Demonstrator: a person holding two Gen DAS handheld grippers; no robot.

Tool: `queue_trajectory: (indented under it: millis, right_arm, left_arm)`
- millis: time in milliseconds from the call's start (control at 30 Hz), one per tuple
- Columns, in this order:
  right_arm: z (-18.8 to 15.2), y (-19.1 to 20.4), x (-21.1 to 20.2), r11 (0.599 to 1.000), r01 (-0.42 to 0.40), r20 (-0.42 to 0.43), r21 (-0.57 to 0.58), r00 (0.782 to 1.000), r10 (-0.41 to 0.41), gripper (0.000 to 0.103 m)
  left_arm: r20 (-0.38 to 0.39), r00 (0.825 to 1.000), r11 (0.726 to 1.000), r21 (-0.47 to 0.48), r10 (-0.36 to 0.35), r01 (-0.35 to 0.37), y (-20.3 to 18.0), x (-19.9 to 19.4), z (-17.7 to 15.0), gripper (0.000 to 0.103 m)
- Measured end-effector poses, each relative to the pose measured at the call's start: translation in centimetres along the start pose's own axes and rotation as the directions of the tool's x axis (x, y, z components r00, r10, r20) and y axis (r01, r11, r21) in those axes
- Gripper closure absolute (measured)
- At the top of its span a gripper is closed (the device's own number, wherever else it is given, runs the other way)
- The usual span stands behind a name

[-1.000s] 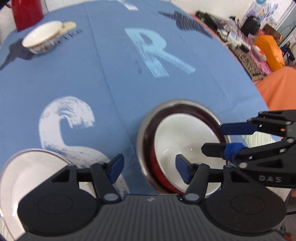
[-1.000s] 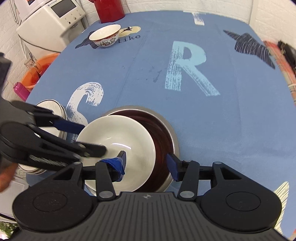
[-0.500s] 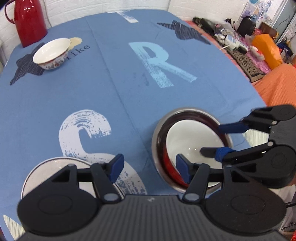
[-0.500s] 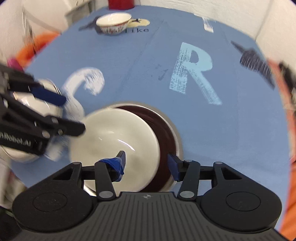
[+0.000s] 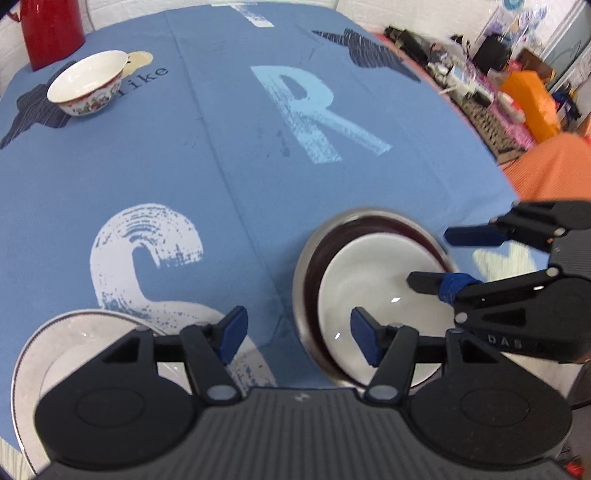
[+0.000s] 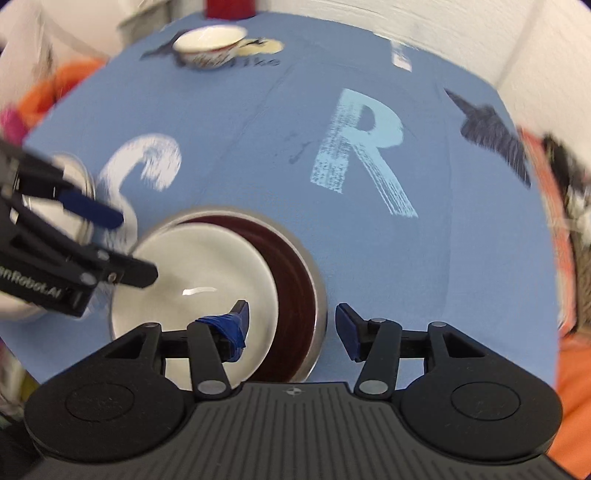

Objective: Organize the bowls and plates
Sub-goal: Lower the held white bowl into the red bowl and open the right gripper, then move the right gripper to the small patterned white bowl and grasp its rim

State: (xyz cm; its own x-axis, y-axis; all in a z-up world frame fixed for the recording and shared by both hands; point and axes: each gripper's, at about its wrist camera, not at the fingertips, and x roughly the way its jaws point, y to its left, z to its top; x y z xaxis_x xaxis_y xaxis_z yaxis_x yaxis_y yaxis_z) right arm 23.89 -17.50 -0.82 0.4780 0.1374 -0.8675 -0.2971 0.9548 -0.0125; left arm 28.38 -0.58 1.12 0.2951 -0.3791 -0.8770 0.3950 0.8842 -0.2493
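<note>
A white bowl with a red outside [image 5: 373, 280] [image 6: 199, 273] sits off-centre inside a dark brown dish with a metal rim [image 5: 325, 240] [image 6: 295, 258] near the table's front edge. My right gripper [image 6: 293, 328] [image 5: 450, 260] is open. Its taped finger hangs over the bowl's inside and the other finger lies beyond the dish rim. My left gripper [image 5: 298, 336] [image 6: 122, 243] is open and holds nothing, between the dish and a white plate [image 5: 59, 350] [image 6: 75, 173]. A small patterned bowl [image 5: 86, 83] [image 6: 208, 46] stands far back left.
A red jug [image 5: 51, 29] stands behind the patterned bowl. The blue printed cloth [image 5: 258, 166] covers the round table. Cluttered shelves and an orange box [image 5: 532, 103] lie past the right edge, and orange fabric [image 5: 554, 173] touches it.
My left gripper has drawn back from the dish, bringing the white plate further into its view. The right gripper still straddles the bowl and dish rim; its view shifted and blurred.
</note>
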Motion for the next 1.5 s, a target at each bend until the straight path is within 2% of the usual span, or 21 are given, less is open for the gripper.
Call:
queue_trajectory:
  millis: [67, 133, 300, 400, 500, 667, 867, 1000, 1100, 1167, 1267, 1300, 1400, 1433, 1500]
  right_arm:
    - [0.0, -1.7, -0.1, 0.990, -0.077, 0.017, 0.117, 0.997, 0.075, 0.066]
    - [0.0, -2.0, -0.1, 0.984, -0.105, 0.020, 0.144, 0.994, 0.103, 0.066]
    - [0.3, 1.0, 1.0, 0.999, 0.030, -0.035, -0.039, 0.999, -0.031, 0.065]
    - [0.6, 0.7, 1.5, 0.996, 0.063, -0.049, -0.065, 0.997, -0.067, 0.064]
    - [0.5, -0.3, 1.4, 0.999, 0.036, -0.060, -0.013, 0.998, -0.037, 0.063]
    - [0.3, -0.7, 1.4, 0.999, 0.039, -0.070, 0.009, 0.997, -0.038, 0.062]
    - [0.4, -0.5, 1.6, 0.996, 0.090, -0.085, -0.022, 0.992, -0.092, 0.060]
    - [0.5, -0.7, 1.2, 0.999, 0.020, -0.076, 0.031, 0.997, -0.017, 0.060]
    - [0.6, -0.9, 0.2, 0.999, 0.029, -0.027, 0.038, 0.999, -0.028, 0.059]
    - [1.0, -1.6, -0.9, 0.997, 0.022, 0.029, 0.079, 0.999, -0.025, 0.059]
    - [1.8, -3.4, -2.1, 0.971, -0.043, 0.115, 0.233, 0.993, 0.017, 0.059]
    - [2.3, -4.0, -1.8, 0.955, -0.059, 0.110, 0.291, 0.994, 0.027, 0.059]
    - [4.2, -5.1, 1.0, 0.898, -0.055, -0.015, 0.437, 0.998, 0.068, 0.059]
    - [4.7, -4.9, 1.7, 0.888, -0.069, -0.020, 0.455, 0.996, 0.087, 0.059]
    - [6.6, -3.9, 2.6, 0.905, -0.115, 0.008, 0.409, 0.992, 0.122, 0.059]
  left_arm:
    - [0.023, 1.000, 1.000, -0.002, 0.004, -0.004, 0.1, -0.8, 0.3, 0.041]
    - [0.040, 0.999, 1.000, -0.016, 0.013, -0.013, 0.4, -1.3, 0.6, 0.041]
    - [0.045, 0.999, 0.998, -0.055, 0.007, -0.004, 1.3, -1.6, 0.7, 0.041]
    - [0.041, 0.999, 0.998, -0.060, 0.001, 0.001, 1.7, -1.6, 0.4, 0.041]
    - [0.045, 0.999, 0.998, -0.059, -0.002, 0.005, 2.0, -1.7, 0.3, 0.041]
    - [0.052, 0.999, 0.998, -0.065, -0.015, 0.018, 2.3, -1.9, 0.3, 0.041]
    - [0.047, 0.999, 0.998, -0.061, -0.017, 0.020, 2.4, -1.6, 0.2, 0.041]
    - [0.045, 0.999, 0.997, -0.074, -0.022, 0.025, 2.7, -1.4, 0.4, 0.041]
    - [0.060, 0.998, 0.996, -0.083, -0.016, 0.021, 3.2, -2.0, 0.4, 0.041]
    - [0.082, 0.997, 0.995, -0.103, -0.011, 0.019, 4.0, -2.9, 0.6, 0.041]
    - [0.122, 0.993, 0.989, -0.150, -0.001, 0.019, 6.1, -4.5, 1.2, 0.040]
    - [0.135, 0.991, 0.986, -0.166, 0.013, 0.010, 6.8, -5.1, 1.4, 0.040]
    - [0.171, 0.983, 0.977, -0.211, 0.065, -0.028, 9.5, -6.7, 1.8, 0.038]
    - [0.178, 0.980, 0.972, -0.231, 0.087, -0.044, 10.6, -7.2, 1.9, 0.038]
    - [0.184, 0.974, 0.959, -0.271, 0.130, -0.077, 12.9, -7.7, 2.1, 0.038]
